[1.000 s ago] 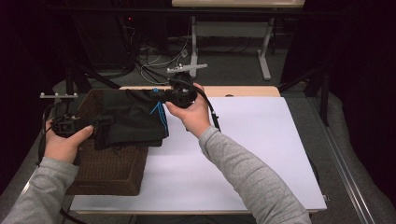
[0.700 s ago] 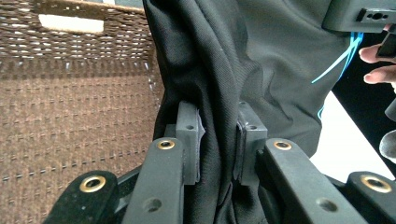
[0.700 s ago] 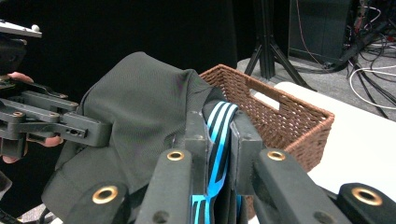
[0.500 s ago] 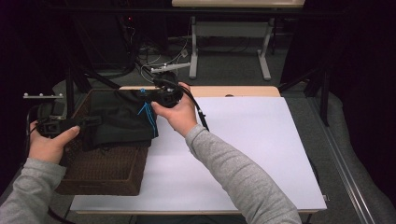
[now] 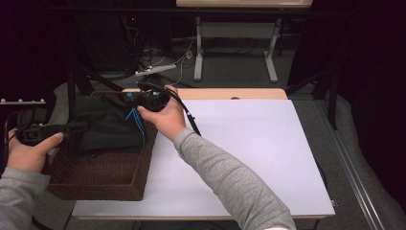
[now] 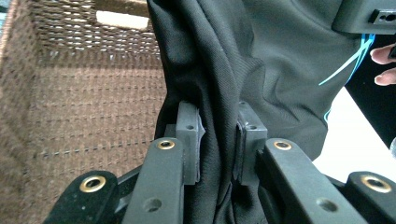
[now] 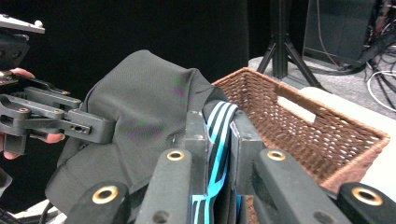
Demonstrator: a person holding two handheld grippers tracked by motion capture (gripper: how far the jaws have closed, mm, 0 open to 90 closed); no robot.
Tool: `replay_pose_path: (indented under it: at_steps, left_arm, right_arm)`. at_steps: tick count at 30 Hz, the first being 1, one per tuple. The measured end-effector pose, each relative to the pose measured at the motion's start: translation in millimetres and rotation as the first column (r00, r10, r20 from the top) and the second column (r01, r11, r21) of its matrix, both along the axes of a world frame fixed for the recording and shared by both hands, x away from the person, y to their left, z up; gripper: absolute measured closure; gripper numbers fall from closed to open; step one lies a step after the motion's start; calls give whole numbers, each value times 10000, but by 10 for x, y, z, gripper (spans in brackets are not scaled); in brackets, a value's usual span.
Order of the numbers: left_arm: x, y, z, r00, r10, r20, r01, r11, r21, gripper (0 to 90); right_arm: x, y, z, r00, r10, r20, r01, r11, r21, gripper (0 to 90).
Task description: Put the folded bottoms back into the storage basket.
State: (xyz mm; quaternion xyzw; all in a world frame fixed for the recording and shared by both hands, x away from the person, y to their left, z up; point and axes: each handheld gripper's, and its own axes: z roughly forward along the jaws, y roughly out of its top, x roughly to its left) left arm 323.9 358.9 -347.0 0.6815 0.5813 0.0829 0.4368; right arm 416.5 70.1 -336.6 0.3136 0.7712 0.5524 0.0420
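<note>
High view: fixed overhead, person's side, faces forward and down; wide, white-topped table (image 5: 249, 158) whole.
Left gripper view: rides left hand-held gripper (image 6: 217, 140), very near.
Right gripper view: rides right hand-held gripper (image 7: 218, 140), very near.
Shared, all three: dark folded cloth (image 5: 107, 122) (image 6: 261, 70) (image 7: 144, 102), brown woven wicker basket (image 5: 103, 184) (image 6: 84, 107) (image 7: 317, 140).

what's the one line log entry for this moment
left gripper: shut on black cloth | right gripper: shut on black cloth, blue-striped edge | cloth: held over wicker basket | basket: on white table
</note>
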Motion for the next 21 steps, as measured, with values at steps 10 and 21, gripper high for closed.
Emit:
replay_pose_path:
  at_steps: [10, 21]
  left_arm:
    - [-27, 162, -67, 9997, 163, -194, -164, 9999, -26, 755]
    - [9, 208, -143, 9990, 247, -379, -243, 9997, 96, 755]
  right_arm:
    - [-8, 162, -61, 9997, 206, -94, -206, 9998, -20, 802]
    - [6, 248, -160, 9994, 189, -283, -191, 9998, -92, 802]
